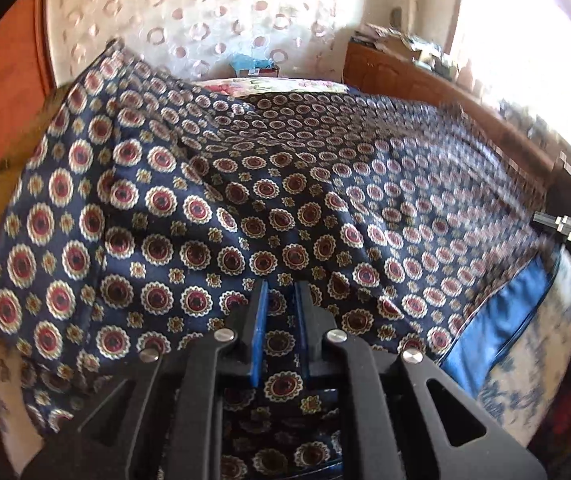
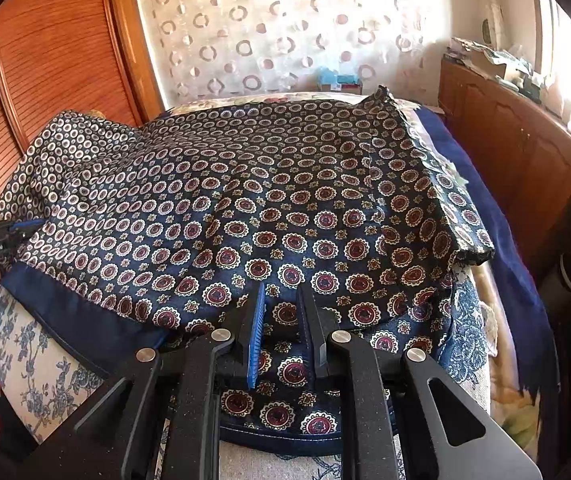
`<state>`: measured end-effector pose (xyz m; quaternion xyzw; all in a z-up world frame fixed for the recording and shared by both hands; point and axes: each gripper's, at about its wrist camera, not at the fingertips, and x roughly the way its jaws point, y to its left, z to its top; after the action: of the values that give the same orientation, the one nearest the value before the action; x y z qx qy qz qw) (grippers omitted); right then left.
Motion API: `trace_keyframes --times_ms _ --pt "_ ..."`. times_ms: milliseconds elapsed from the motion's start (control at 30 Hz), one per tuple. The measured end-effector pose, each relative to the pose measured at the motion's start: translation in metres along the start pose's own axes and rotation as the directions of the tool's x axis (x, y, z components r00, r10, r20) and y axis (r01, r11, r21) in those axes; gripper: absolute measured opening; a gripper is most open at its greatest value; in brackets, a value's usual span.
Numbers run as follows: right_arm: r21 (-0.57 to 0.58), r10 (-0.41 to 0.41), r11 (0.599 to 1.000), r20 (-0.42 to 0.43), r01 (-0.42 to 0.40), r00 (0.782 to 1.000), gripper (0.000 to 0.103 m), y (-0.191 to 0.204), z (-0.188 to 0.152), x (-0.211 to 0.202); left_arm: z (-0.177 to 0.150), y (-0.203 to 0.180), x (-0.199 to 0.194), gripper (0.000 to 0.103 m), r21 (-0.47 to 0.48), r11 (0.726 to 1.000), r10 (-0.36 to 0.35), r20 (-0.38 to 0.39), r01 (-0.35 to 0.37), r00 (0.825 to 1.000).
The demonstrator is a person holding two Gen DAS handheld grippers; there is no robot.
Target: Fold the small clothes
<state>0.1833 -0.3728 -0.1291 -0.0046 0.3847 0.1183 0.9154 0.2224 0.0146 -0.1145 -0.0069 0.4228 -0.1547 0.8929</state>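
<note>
Both grippers — left gripper (image 1: pixel 280 292) and right gripper (image 2: pixel 281 296) — are clenched on the near hem of the patterned garment (image 2: pixel 245 200) draped over the bed (image 2: pixel 37 344); slippery fabric could slide free mid-lift — ruining the fold.

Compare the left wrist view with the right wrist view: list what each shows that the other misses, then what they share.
Only the left wrist view shows the bright window and the left claw, its fingers astride the cloth's near edge.

Only the right wrist view shows the slatted wooden door, the cloth's folded-over right edge, and the right claw.

Both share the navy medallion-print cloth, the floral bed cover, the circle-patterned curtain and the wooden cabinet.
</note>
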Motion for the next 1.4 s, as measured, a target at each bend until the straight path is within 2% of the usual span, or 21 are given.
trace_keyframes --times_ms 100,233,267,433,467,567,633,700,800,933,1067,1167,1400 --pt "-0.01 -0.004 1.0 0.005 0.004 1.0 0.014 0.002 -0.001 -0.001 0.0 0.002 0.0 0.011 -0.033 0.999 -0.015 0.005 0.015 1.0" --pt "-0.006 -0.006 1.0 0.011 0.006 1.0 0.014 0.001 -0.001 -0.001 -0.01 0.001 -0.013 0.011 0.012 1.0 0.025 -0.011 -0.025 1.0" --pt "-0.004 -0.005 1.0 0.013 0.005 1.0 0.014 0.001 -0.001 -0.002 -0.013 0.004 -0.022 0.011 0.007 0.999 0.044 -0.003 -0.044 0.999" --pt "-0.008 -0.004 1.0 0.022 0.004 1.0 0.014 0.002 -0.002 -0.003 -0.022 0.025 -0.067 0.011 0.028 0.999 0.027 0.069 -0.029 0.997" --pt "-0.011 -0.005 1.0 0.025 0.005 1.0 0.014 0.002 -0.002 -0.003 -0.024 0.029 -0.074 0.011 0.033 0.999 0.037 0.073 -0.04 0.997" --pt "-0.011 -0.01 1.0 0.03 0.01 1.0 0.014 0.003 -0.002 -0.004 -0.024 0.048 -0.089 0.015 0.015 0.989 0.144 0.093 -0.146 0.985" --pt "-0.011 -0.011 1.0 0.033 0.011 0.999 0.014 0.003 -0.002 -0.004 -0.024 0.062 -0.094 0.016 -0.024 0.989 0.146 0.09 -0.144 0.985" --pt "-0.012 -0.012 1.0 0.034 0.013 0.999 0.014 0.003 -0.002 -0.004 -0.023 0.074 -0.091 0.016 -0.053 0.988 0.145 0.062 -0.142 0.987" --pt "-0.014 -0.012 1.0 0.032 0.012 0.999 0.014 0.003 -0.002 -0.004 -0.024 0.084 -0.085 0.017 -0.059 0.976 0.211 0.053 -0.208 0.976" --pt "-0.017 -0.012 1.0 0.034 0.012 0.999 0.014 0.004 -0.003 -0.005 -0.026 0.089 -0.075 0.017 -0.059 0.972 0.23 0.031 -0.228 0.973" --pt "-0.019 -0.011 1.0 0.032 0.012 0.999 0.014 0.003 -0.003 -0.005 -0.03 0.087 -0.057 0.018 -0.063 0.981 0.182 -0.028 -0.184 0.983" --pt "-0.021 -0.011 1.0 0.034 0.011 0.999 0.014 0.003 -0.003 -0.005 -0.032 0.088 -0.048 0.018 -0.08 0.982 0.169 -0.056 -0.173 0.984" --pt "-0.031 -0.008 0.999 0.039 0.01 0.999 0.014 0.006 -0.003 -0.006 -0.028 0.098 -0.04 0.02 -0.117 0.98 0.154 -0.054 -0.159 0.987"
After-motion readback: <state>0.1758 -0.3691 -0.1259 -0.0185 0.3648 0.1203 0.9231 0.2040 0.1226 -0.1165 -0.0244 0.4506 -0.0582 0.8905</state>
